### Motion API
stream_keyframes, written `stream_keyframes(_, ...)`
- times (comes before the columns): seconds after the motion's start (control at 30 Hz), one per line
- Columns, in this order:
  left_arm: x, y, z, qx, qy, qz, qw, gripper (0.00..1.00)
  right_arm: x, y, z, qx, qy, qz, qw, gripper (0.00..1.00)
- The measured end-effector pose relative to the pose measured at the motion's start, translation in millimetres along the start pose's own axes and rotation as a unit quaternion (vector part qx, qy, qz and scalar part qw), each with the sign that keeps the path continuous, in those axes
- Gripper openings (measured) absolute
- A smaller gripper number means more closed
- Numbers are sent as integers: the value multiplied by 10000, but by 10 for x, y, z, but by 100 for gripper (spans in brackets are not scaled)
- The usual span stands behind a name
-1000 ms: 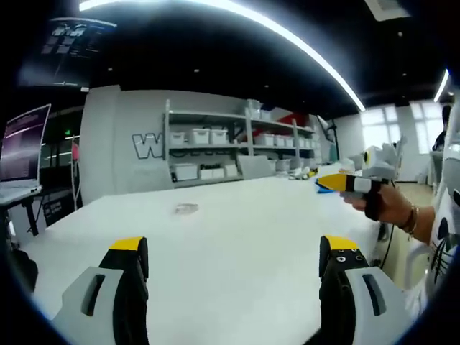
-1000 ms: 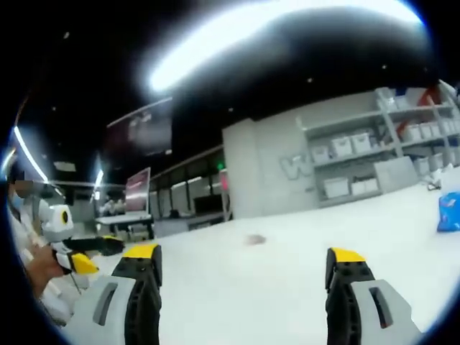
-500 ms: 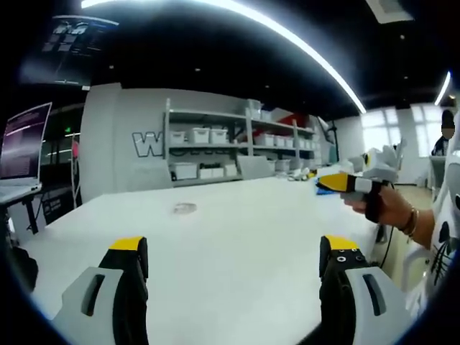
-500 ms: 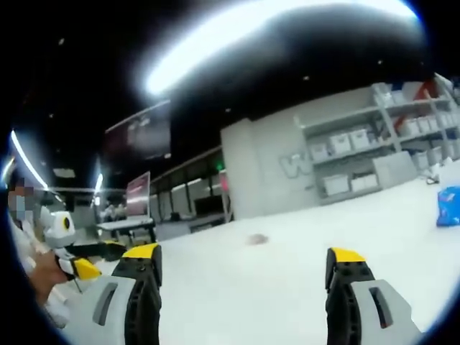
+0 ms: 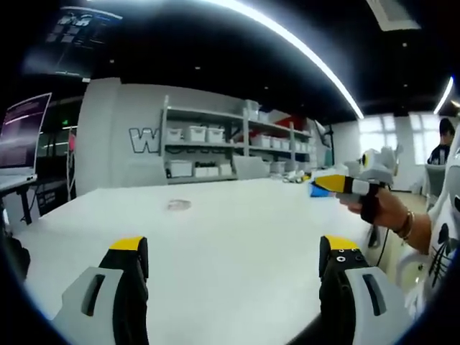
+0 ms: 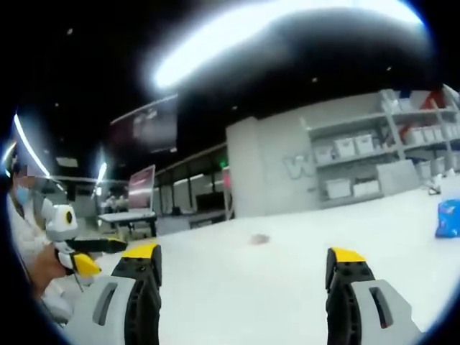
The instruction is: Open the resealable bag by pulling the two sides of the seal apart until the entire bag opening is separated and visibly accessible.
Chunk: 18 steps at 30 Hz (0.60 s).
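Observation:
A small clear resealable bag lies flat far out on the white table; the right gripper view shows the bag as a small grey patch. My left gripper is open above the table's near part, nothing between its jaws. My right gripper is open as well and holds nothing. In the left gripper view the right gripper comes in from the right in a person's hand. The left gripper shows at the left edge of the right gripper view.
A blue packet lies near the table's right end, also seen as a blue packet behind the other gripper. Shelves with white bins line the back wall. A monitor stands at the left.
Both cameras shifted slightly; the left view dipped a little lower toward the table. Both grippers stay open and the bag has not moved.

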<state>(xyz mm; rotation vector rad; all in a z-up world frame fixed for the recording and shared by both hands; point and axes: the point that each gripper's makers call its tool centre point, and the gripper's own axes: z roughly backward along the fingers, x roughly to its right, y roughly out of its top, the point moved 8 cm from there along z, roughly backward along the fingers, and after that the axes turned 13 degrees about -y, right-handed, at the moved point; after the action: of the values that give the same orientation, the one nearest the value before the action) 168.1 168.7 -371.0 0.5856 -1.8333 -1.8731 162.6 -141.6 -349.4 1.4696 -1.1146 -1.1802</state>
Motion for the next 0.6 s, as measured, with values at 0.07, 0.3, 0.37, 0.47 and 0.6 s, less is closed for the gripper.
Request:
stream_keyframes(0.07,16,-8,-15,-20,-21,-11,10000,98,13,18,7,42,-26,12,10000,96)
stream_keyframes(0.3,23,-30,-23,-60,-35,-17,10000,98,24,16,18,37,-42,9,10000,96)
stream_keyframes(0.37,22,-32,-21,-67,-32,-22,10000,98,13,12,21,22,-29,7,10000,96)
stream_keyframes(0.47,18,-22,-11,-43,-28,-17,10000,98,-9,24,27,31,-3,6,10000,96)
stream_keyframes(0.6,9,-11,-3,-22,-18,-17,10000,98,-12,46,37,68,-12,15,10000,97)
